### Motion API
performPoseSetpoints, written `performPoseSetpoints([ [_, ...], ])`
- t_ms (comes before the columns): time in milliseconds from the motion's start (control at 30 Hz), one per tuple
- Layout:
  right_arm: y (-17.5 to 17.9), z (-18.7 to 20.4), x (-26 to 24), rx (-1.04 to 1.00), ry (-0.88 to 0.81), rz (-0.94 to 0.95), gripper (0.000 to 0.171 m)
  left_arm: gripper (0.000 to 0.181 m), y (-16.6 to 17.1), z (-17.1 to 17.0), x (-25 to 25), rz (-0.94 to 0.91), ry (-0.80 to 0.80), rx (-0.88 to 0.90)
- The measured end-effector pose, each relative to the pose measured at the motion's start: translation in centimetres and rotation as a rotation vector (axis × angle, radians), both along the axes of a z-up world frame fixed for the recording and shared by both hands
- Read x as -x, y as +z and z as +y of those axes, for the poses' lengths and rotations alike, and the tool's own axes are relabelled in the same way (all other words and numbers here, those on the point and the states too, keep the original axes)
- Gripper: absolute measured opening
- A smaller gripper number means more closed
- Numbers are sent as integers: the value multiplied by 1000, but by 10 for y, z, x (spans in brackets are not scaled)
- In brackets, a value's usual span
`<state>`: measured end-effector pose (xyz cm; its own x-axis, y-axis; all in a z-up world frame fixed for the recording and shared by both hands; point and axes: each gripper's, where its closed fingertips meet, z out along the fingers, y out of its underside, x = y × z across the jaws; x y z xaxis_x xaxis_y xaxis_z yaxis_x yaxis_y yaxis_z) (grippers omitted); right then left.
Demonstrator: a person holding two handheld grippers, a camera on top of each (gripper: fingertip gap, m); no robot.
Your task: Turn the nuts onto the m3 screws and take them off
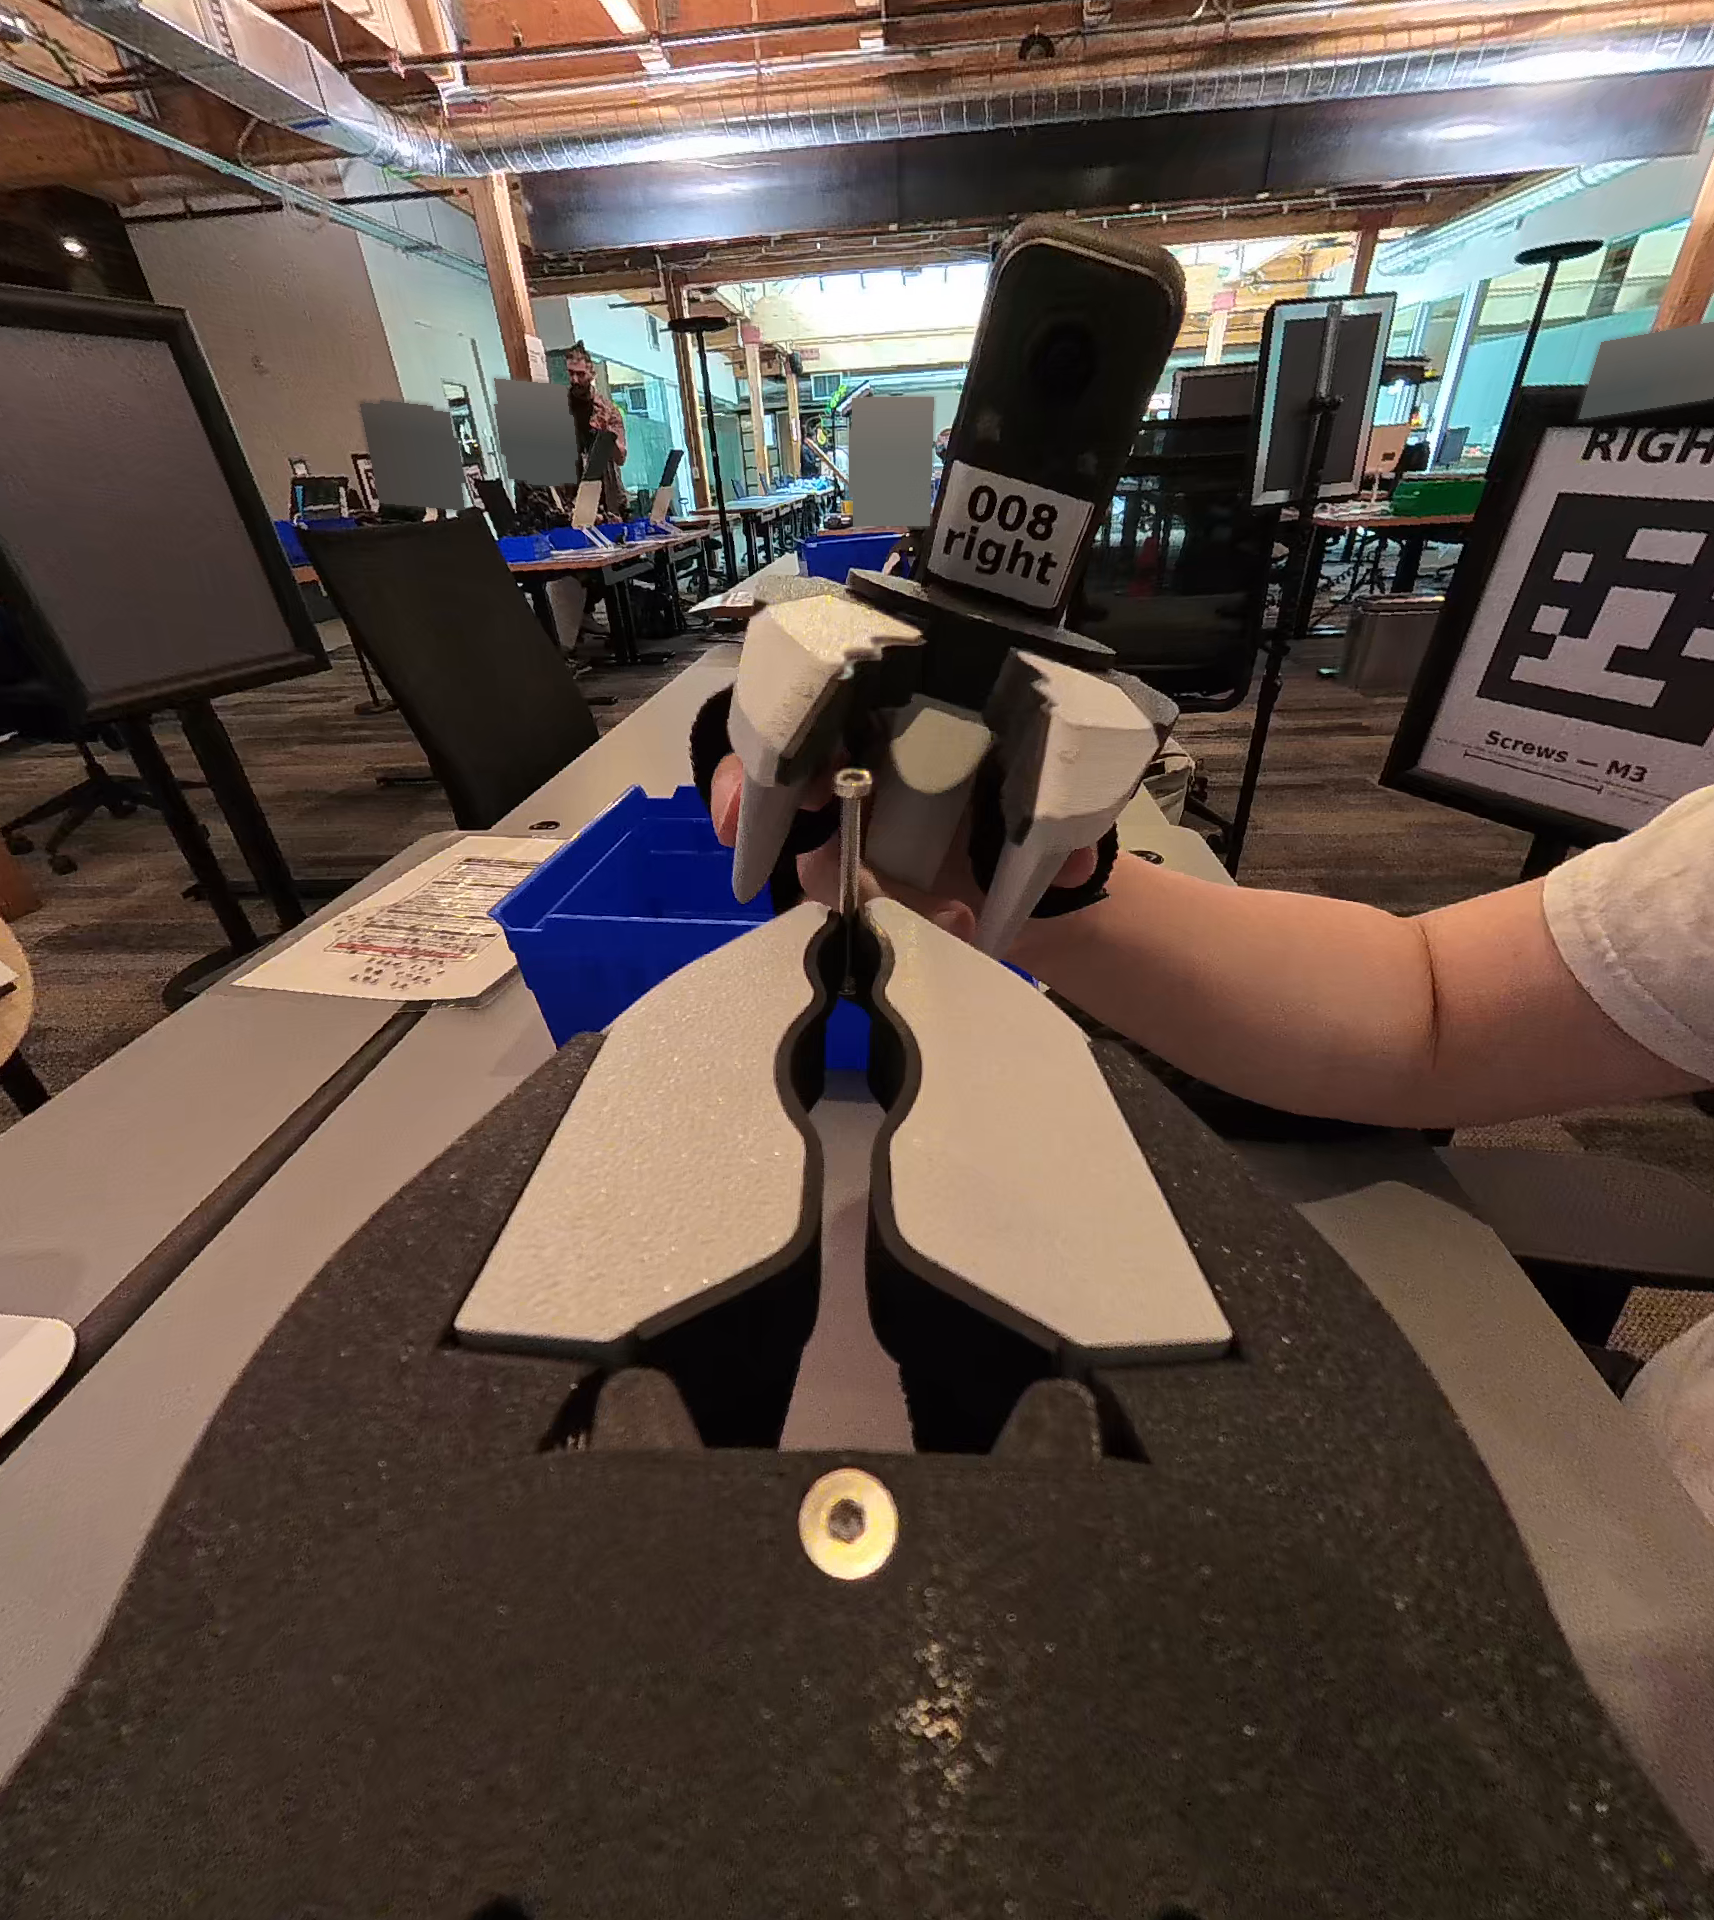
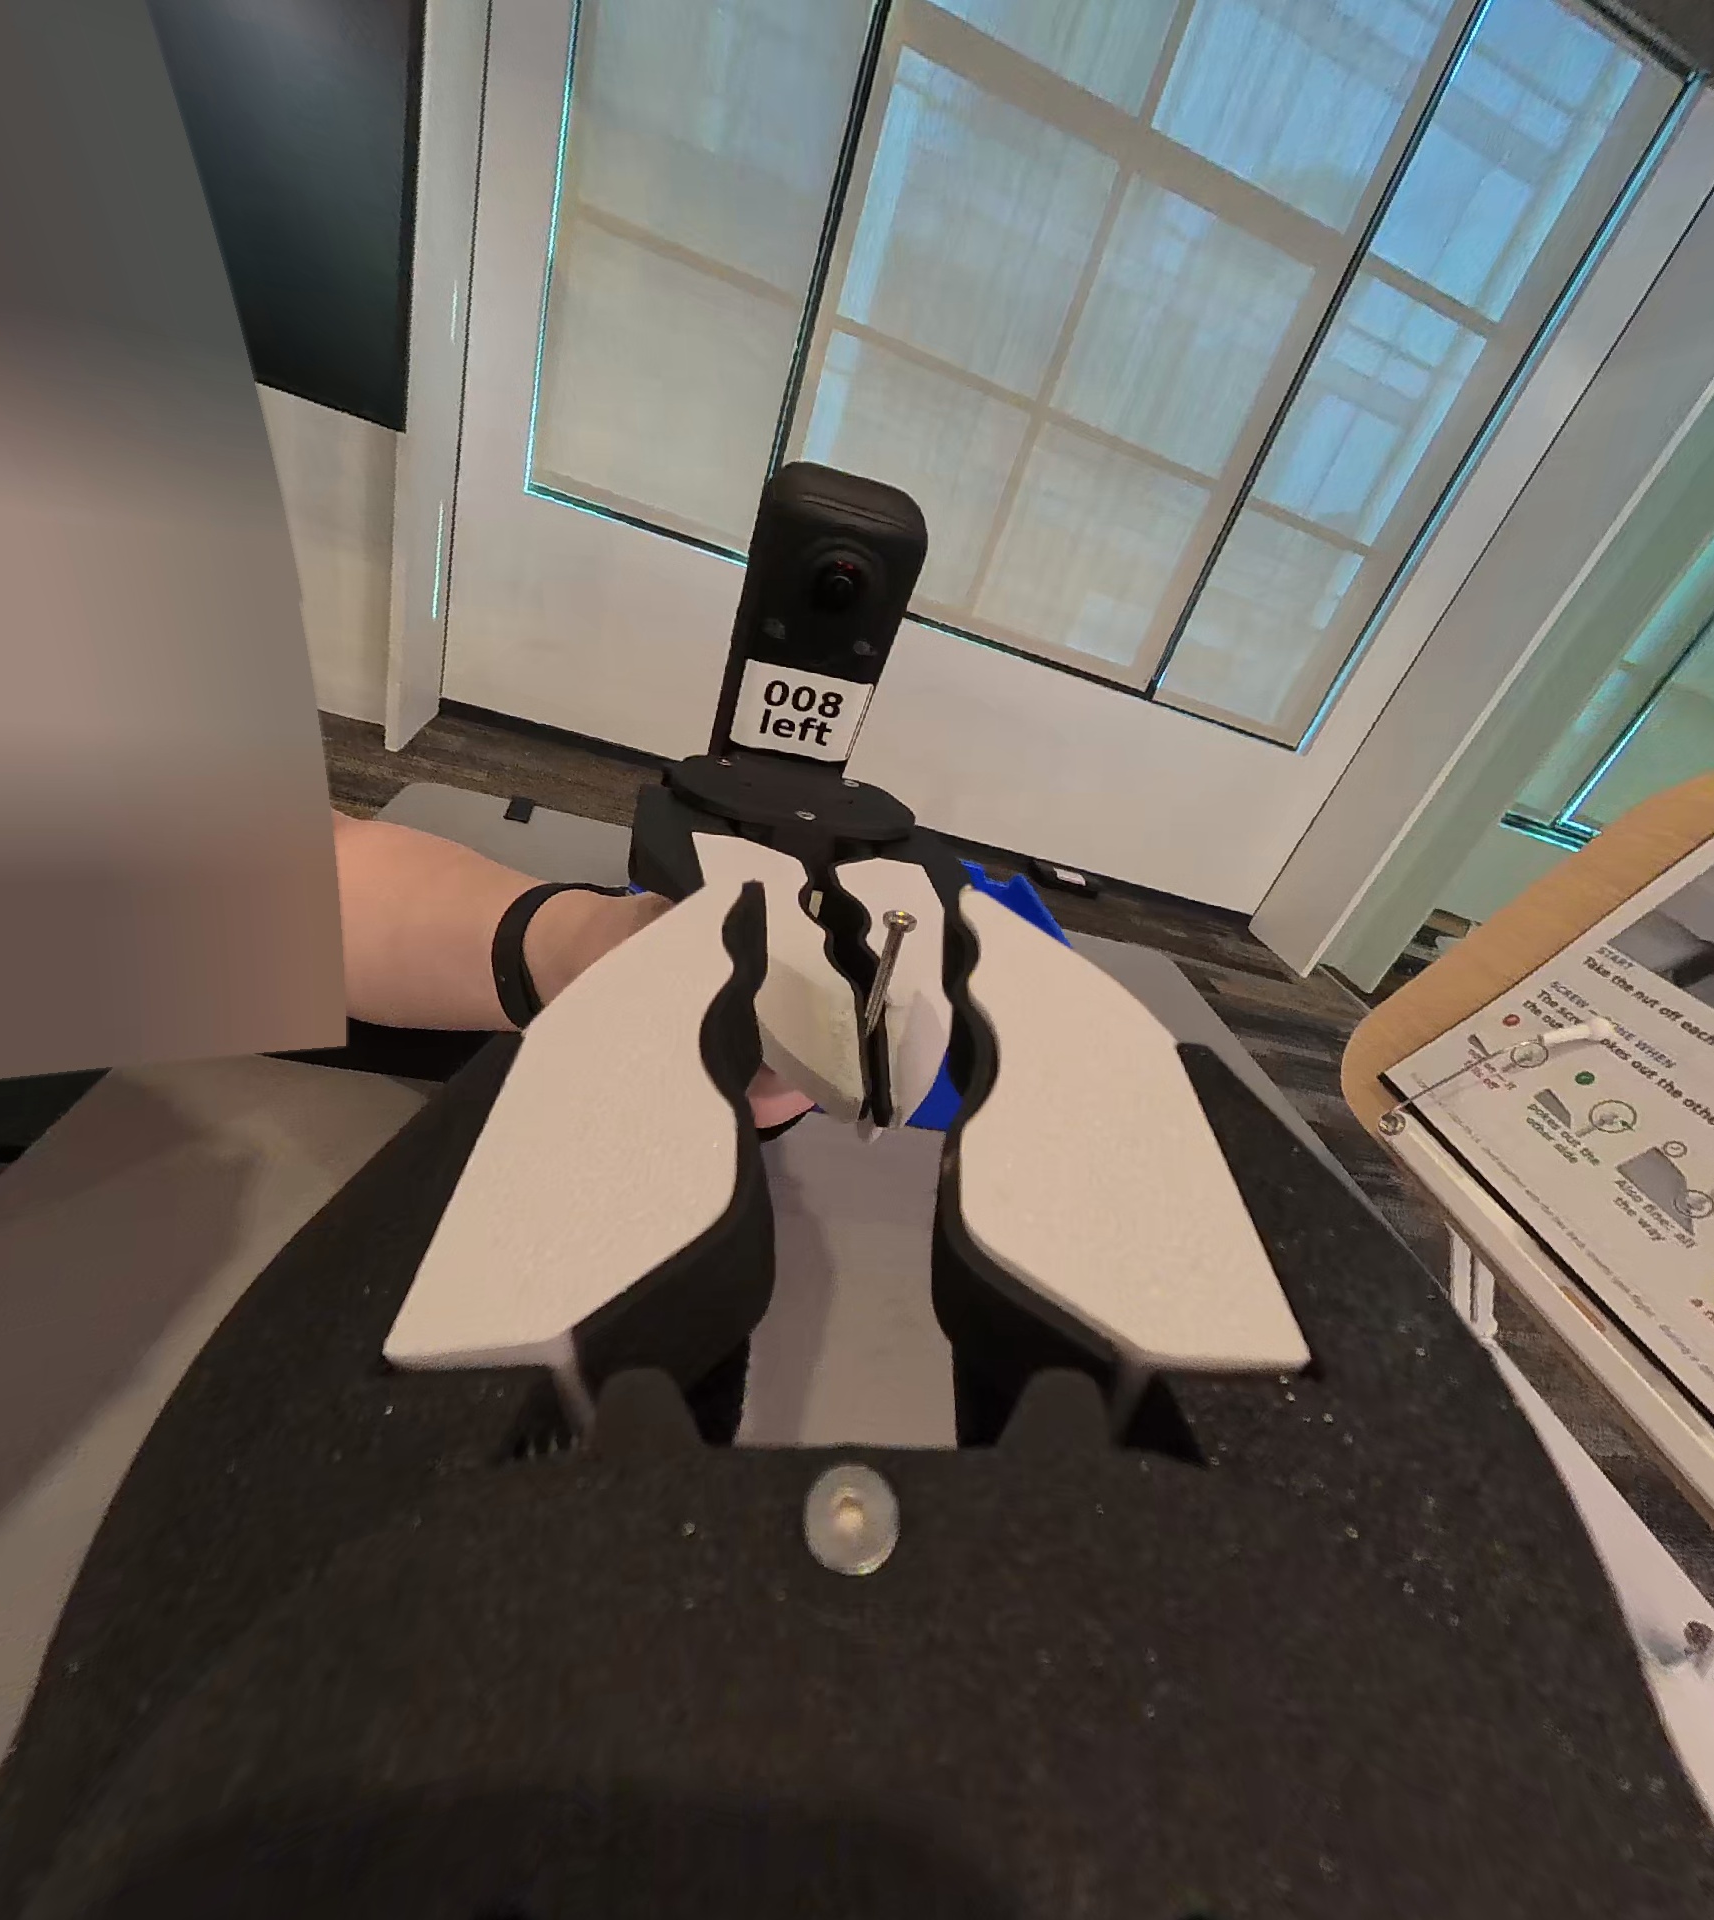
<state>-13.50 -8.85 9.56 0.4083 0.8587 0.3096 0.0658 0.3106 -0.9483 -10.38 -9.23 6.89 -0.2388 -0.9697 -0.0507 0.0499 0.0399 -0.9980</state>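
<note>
Left gripper (image 1: 848,920) is pinching a thin screw (image 1: 850,842), which is standing straight up.
Right gripper (image 2: 858,940) is facing it from 12 o'clock with fingers spread apart, holding nothing. Blue bin (image 1: 624,904) is sitting on the grey table (image 1: 157,1122) behind the screw; what is inside is hidden. Only the right wrist view is showing a picture sheet (image 2: 1663,1143) at 3 o'clock.

The screw (image 1: 849,862) is bright, polished metal, smooth on the shank. Both the left hand-held gripper (image 1: 845,914) and right hand-held gripper (image 2: 858,935) have matt white fingers (image 1: 666,1143) of grainy, finely pebbled plastic over rough, speckled black bodies. The bin (image 1: 624,914) is glossy blue plastic; the worktop (image 1: 157,1122) is smooth, matt grey
</note>
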Motion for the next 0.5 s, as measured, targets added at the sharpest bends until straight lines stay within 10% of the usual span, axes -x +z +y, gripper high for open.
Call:
performPoseSetpoints([
  [500, 1, -2, -1, -22, 0, -9, 28, 1, 2, 3, 2, -5, 13, -2],
])
